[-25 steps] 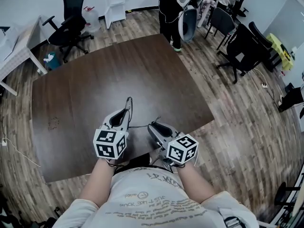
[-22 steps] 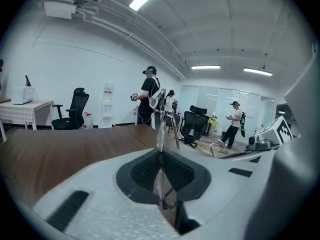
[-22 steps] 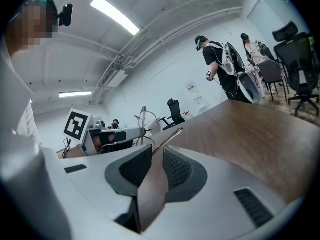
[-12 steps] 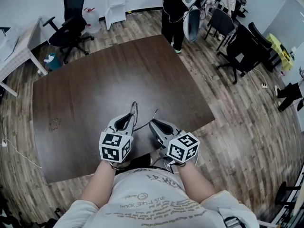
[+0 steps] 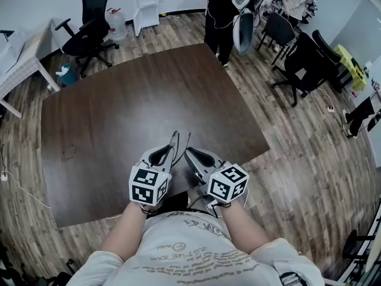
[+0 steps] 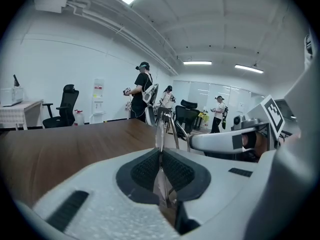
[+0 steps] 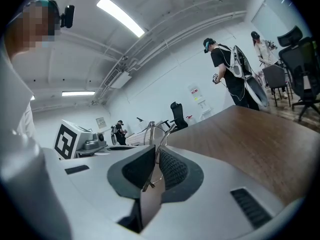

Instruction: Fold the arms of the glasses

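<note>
A thin wire-framed pair of glasses hangs just above the near part of the brown table, between my two grippers. My left gripper is shut on it; in the left gripper view the frame rises edge-on from between the pressed pads. My right gripper sits close beside it on the right. Its jaws have just been closing and stand nearly together, with a wire arm of the glasses in the narrow gap; the pads do not visibly press on it.
A person stands at the table's far edge. Black office chairs stand round the room, and a white desk is at the far left. The table's right corner is near my right gripper.
My left gripper has moved to the right with the glasses, closing the gap to the right gripper. The right gripper has stayed in place.
</note>
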A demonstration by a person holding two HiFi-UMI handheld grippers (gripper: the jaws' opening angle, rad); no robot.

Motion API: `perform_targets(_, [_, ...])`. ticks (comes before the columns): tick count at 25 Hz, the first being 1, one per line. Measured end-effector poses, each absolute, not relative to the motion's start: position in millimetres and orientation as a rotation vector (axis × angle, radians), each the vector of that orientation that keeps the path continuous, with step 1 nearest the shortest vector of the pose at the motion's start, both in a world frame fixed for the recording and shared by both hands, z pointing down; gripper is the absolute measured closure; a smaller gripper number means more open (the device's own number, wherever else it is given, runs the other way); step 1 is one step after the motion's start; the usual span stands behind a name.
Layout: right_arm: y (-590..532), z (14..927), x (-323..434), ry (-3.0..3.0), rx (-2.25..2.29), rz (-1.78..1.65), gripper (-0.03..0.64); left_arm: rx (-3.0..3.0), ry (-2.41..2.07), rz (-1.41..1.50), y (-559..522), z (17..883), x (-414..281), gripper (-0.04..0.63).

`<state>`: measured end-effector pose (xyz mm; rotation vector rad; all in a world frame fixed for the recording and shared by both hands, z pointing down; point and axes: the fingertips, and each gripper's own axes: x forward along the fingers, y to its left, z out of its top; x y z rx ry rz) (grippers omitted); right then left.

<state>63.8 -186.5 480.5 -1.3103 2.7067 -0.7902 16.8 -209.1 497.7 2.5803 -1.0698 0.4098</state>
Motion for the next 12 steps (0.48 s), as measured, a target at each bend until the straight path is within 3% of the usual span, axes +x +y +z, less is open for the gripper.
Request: perform_targets(12, [-187, 477, 54, 2.727, -1.266, -0.770, 0.588, 2.629, -1.023, 0.453, -200, 499, 29, 0.561])
